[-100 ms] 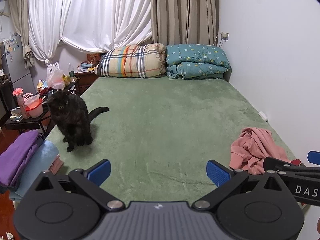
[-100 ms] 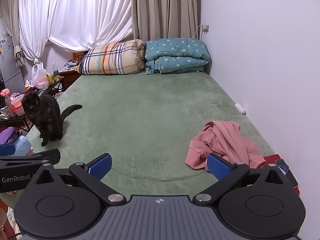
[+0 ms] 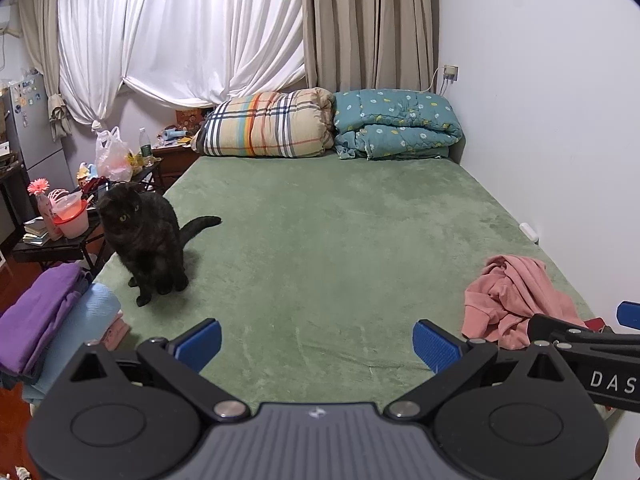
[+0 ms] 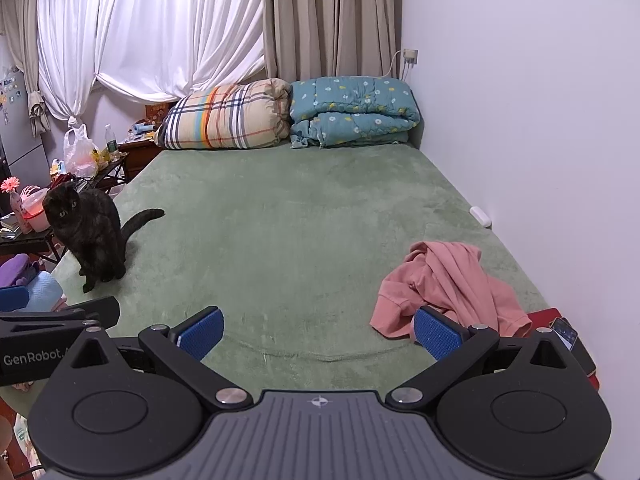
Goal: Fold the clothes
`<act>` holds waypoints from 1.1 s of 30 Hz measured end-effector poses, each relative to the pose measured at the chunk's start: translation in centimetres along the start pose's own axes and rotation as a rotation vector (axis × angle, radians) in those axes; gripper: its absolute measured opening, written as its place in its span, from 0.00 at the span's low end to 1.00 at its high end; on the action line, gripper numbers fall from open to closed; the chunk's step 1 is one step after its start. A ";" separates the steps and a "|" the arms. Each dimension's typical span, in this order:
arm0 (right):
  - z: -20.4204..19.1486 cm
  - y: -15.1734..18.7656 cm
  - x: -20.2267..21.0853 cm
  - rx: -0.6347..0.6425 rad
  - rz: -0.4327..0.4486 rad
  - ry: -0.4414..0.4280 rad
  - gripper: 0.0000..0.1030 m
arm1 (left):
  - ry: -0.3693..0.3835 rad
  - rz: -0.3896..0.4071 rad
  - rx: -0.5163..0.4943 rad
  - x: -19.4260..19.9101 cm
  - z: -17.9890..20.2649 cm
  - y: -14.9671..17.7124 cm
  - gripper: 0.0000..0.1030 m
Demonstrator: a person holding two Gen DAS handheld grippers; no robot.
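Note:
A crumpled pink garment point(image 4: 448, 284) lies on the green bed point(image 4: 288, 220) near its front right edge; it also shows in the left wrist view point(image 3: 516, 300). My right gripper point(image 4: 316, 336) is open and empty, held above the bed's front edge, its right fingertip just in front of the garment. My left gripper point(image 3: 316, 344) is open and empty to the left of it, over bare bed. A stack of folded clothes, purple point(image 3: 36, 316) on light blue point(image 3: 84, 324), sits at the bed's front left corner.
A dark cat point(image 3: 144, 236) sits on the bed's left side, also in the right wrist view point(image 4: 88, 228). Two folded quilts point(image 3: 328, 124) lie at the bed's head. A wall runs along the right. A cluttered side table point(image 3: 60, 232) stands left. A phone point(image 4: 564, 332) lies on a red item.

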State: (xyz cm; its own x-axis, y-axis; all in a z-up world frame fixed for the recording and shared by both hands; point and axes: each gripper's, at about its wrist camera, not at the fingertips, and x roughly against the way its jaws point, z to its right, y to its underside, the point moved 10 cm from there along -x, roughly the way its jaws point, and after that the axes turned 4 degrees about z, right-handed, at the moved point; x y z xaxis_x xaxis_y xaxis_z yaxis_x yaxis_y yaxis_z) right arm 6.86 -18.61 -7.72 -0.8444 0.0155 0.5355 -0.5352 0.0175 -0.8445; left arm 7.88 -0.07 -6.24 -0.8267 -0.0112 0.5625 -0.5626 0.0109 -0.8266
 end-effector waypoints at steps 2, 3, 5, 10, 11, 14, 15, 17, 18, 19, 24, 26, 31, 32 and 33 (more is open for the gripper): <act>0.0 0.0 0.1 0.002 0.001 0.003 0.99 | -0.005 0.002 -0.004 0.0 0.1 0.0 0.99; 0.0 0.0 0.1 0.003 0.002 0.004 0.99 | -0.008 0.003 -0.007 0.0 0.1 0.0 0.99; 0.0 0.0 0.2 0.006 0.003 0.007 0.99 | -0.013 0.005 -0.011 -0.1 0.1 0.0 0.99; 0.0 0.0 0.3 0.012 0.003 0.015 0.99 | -0.025 0.010 -0.022 -0.1 0.3 0.0 0.99; -0.1 0.1 0.5 0.009 0.002 0.010 0.99 | -0.027 0.010 -0.024 -0.1 0.4 0.0 0.99; -0.1 0.3 0.5 0.006 0.001 0.005 0.99 | -0.030 0.009 -0.024 -0.2 0.9 0.0 0.99; -0.1 0.3 0.5 0.005 0.001 0.005 0.99 | -0.032 0.009 -0.025 -0.2 1.2 0.0 0.99; -0.1 0.2 0.4 0.006 -0.001 0.004 0.99 | -0.035 0.009 -0.026 -0.2 1.9 -0.1 0.99; -0.1 0.2 0.4 0.005 -0.001 0.004 0.99 | -0.036 0.009 -0.027 -0.1 2.3 -0.1 0.99; -0.1 0.2 0.3 0.006 -0.001 0.004 0.99 | -0.037 0.009 -0.029 -0.1 2.7 -0.2 0.99; -0.2 0.3 0.5 0.004 -0.001 0.006 0.99 | -0.033 0.007 -0.020 -0.1 1.8 0.2 0.99; -0.1 0.3 0.4 0.003 -0.004 0.009 0.99 | -0.031 0.004 -0.018 -0.1 2.4 0.3 0.99; 0.3 0.1 0.1 0.003 -0.009 0.019 0.99 | -0.027 0.005 -0.021 0.1 4.3 0.2 0.99; 0.4 0.0 0.1 0.001 -0.011 0.021 0.99 | -0.026 0.005 -0.023 0.2 4.8 0.1 0.99; 0.6 0.0 0.0 -0.001 -0.012 0.023 0.99 | -0.025 0.005 -0.025 0.2 5.4 0.1 0.99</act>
State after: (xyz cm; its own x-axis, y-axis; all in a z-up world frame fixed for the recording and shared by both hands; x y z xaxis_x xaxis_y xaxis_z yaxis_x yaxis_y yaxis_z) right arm 6.86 -19.19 -7.73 -0.8371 0.0379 0.5458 -0.5455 0.0187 -0.8379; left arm 7.63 -5.43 -6.30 -0.8295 -0.0365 0.5573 -0.5584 0.0356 -0.8288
